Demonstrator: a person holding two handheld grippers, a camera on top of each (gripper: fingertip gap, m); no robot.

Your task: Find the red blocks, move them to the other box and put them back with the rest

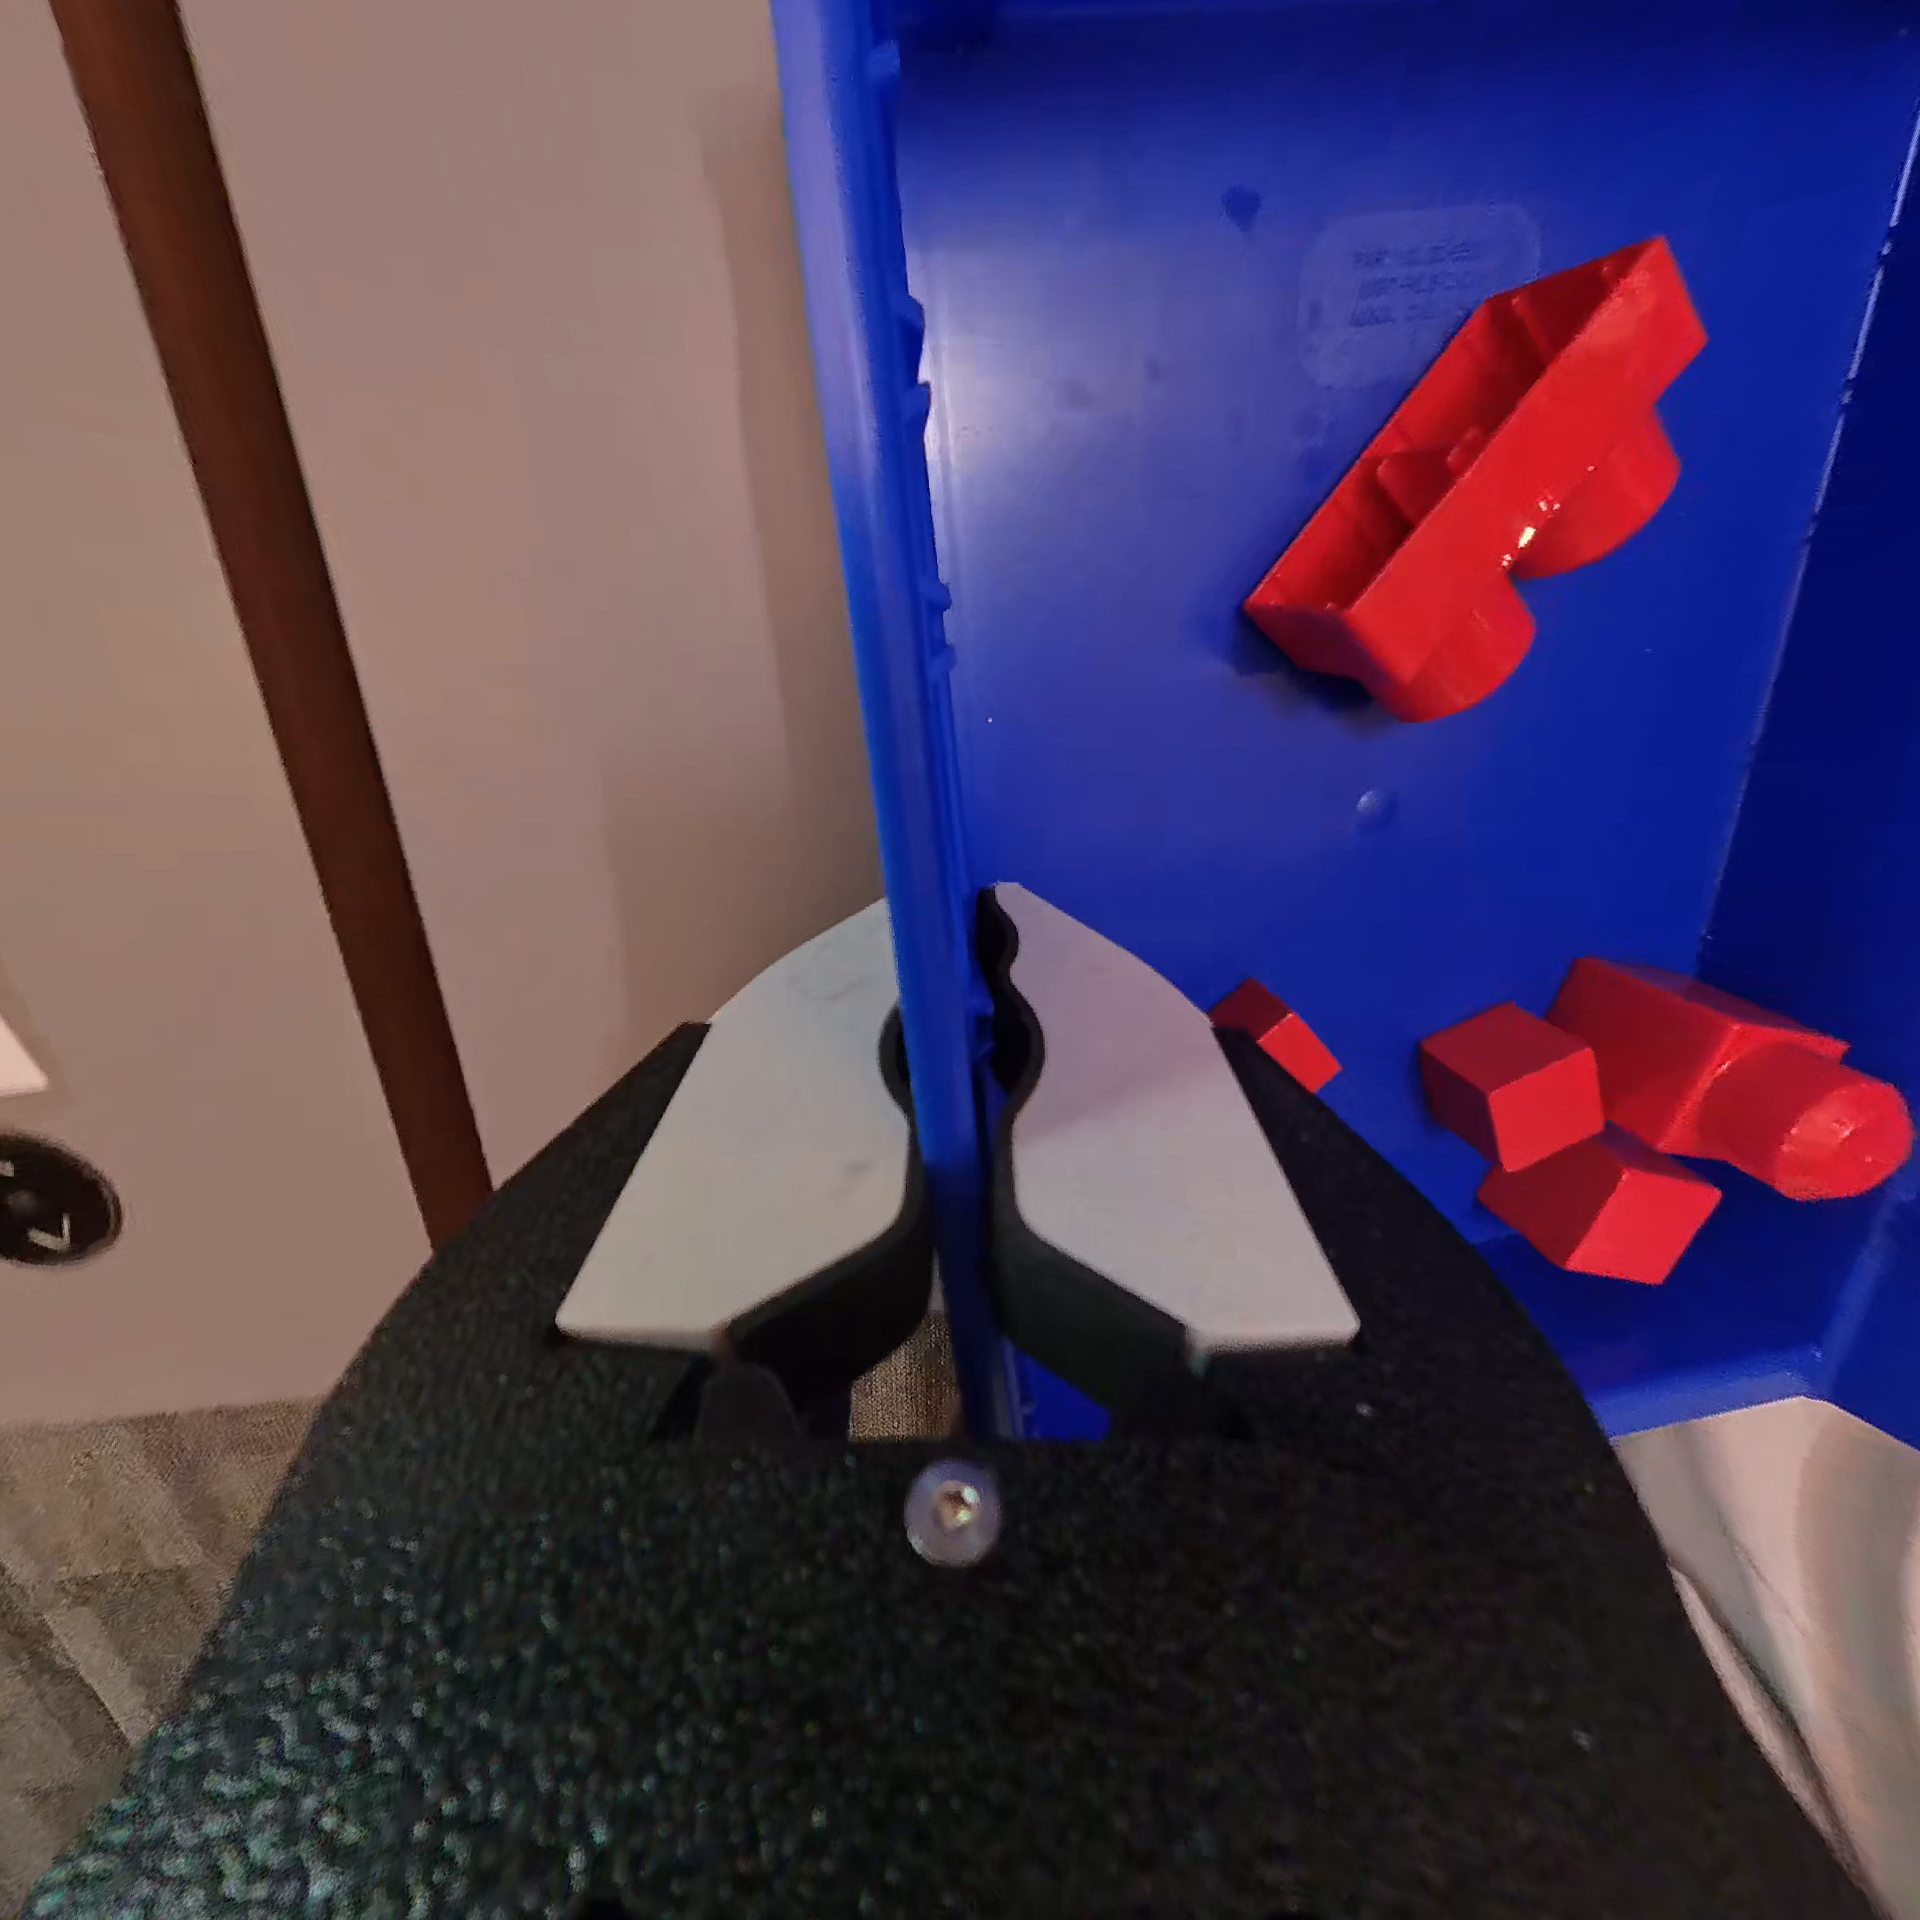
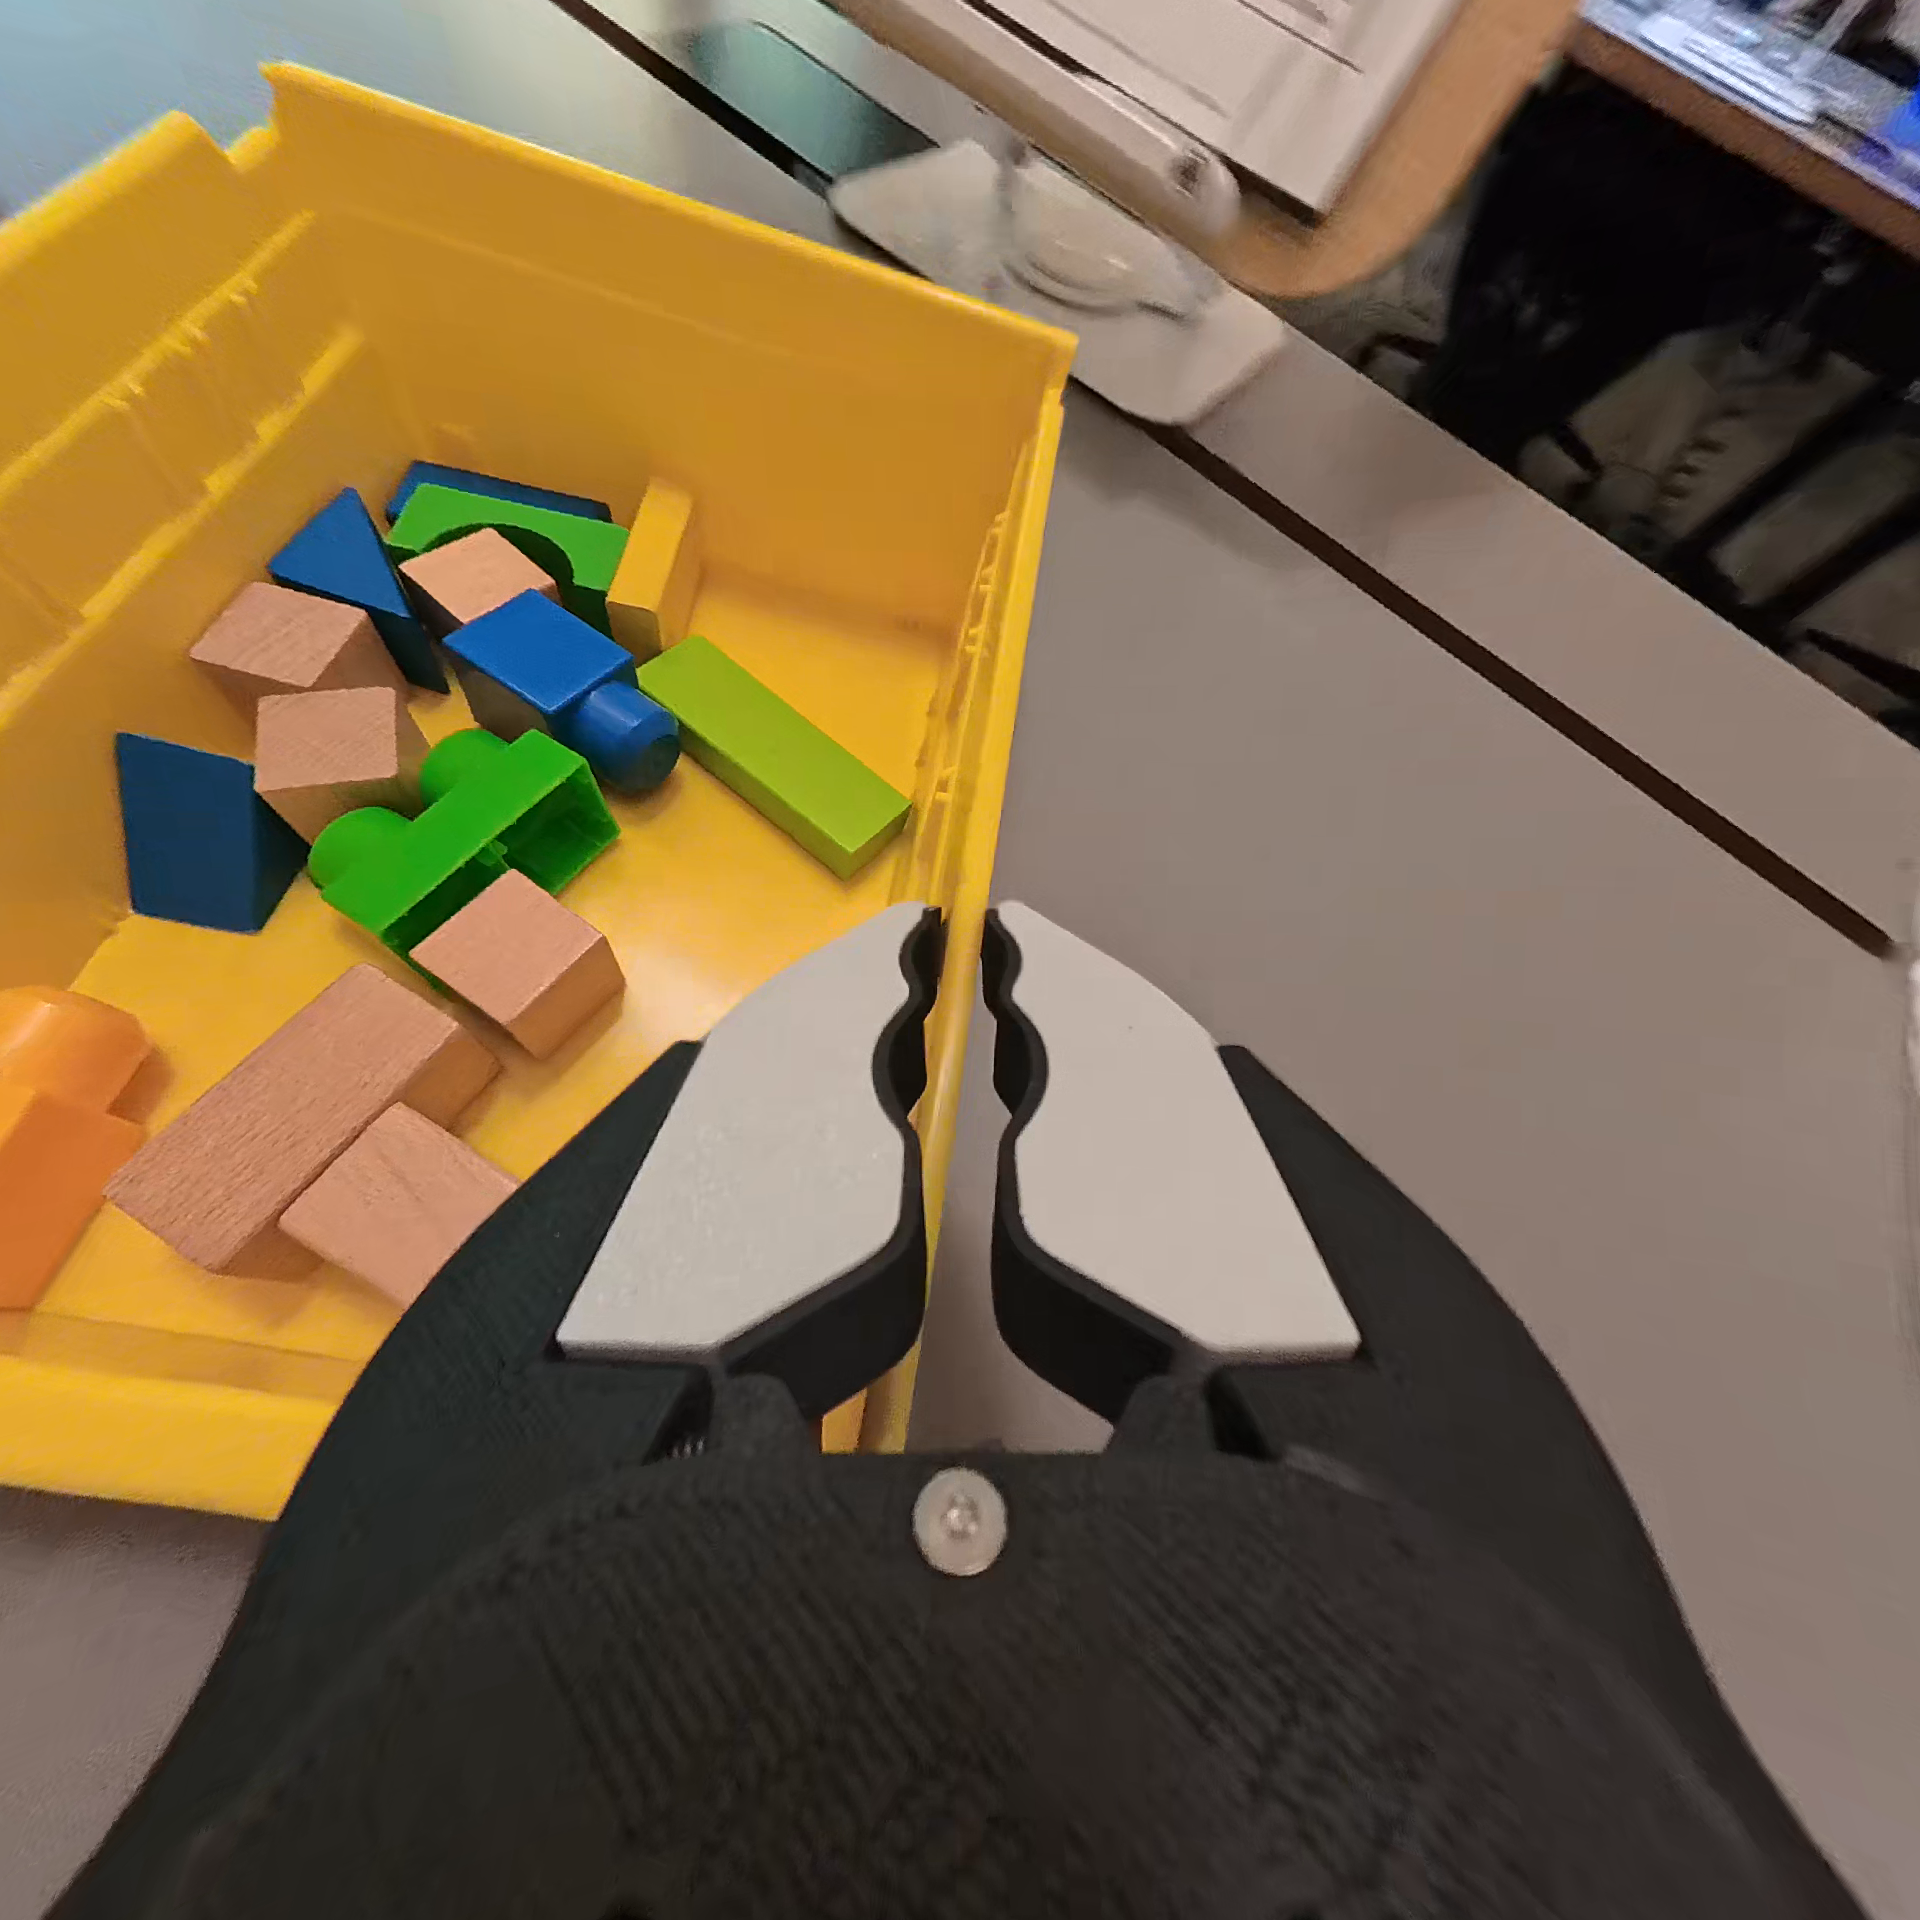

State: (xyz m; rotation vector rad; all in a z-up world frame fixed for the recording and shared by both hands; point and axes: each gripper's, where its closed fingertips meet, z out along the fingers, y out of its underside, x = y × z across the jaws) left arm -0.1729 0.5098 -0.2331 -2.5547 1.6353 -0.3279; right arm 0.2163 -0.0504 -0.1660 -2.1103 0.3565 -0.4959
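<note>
Nearest, each view is filled by a grainy black printed body with a silver screw, from which two smooth grey fingers with wavy black rubber pads reach forward.

The left tongs (image 1: pixel 951 1049) pinch the thin side wall of a glossy blue plastic box (image 1: pixel 1143 644), one finger outside the wall and one inside, the pads pressed against it. The box looks tipped up, its smooth floor facing the camera. Just to the right of the inner finger (image 1: pixel 1101 1091), low in the box, a small red cube (image 1: pixel 1273 1034) touches the finger's edge. Next to it lie two more red wooden blocks (image 1: pixel 1558 1143) with flat faces and sharp edges, and a shiny red plastic piece with a round peg (image 1: pixel 1745 1081). Farther up, a hollow red plastic brick with two rounded studs (image 1: pixel 1475 488) lies well apart from the tongs. Beyond the box are a beige wall and a dark brown strip.

The right tongs (image 2: pixel 961 997) grip the thin right wall of a yellow plastic box (image 2: pixel 727 343), one finger on each side. Inside, to the left, lie plain wooden blocks (image 2: pixel 301 1101), blue wedges, green blocks and orange plastic pieces. A grey matte worktop (image 2: pixel 1351 831) stretches to the right.
</note>
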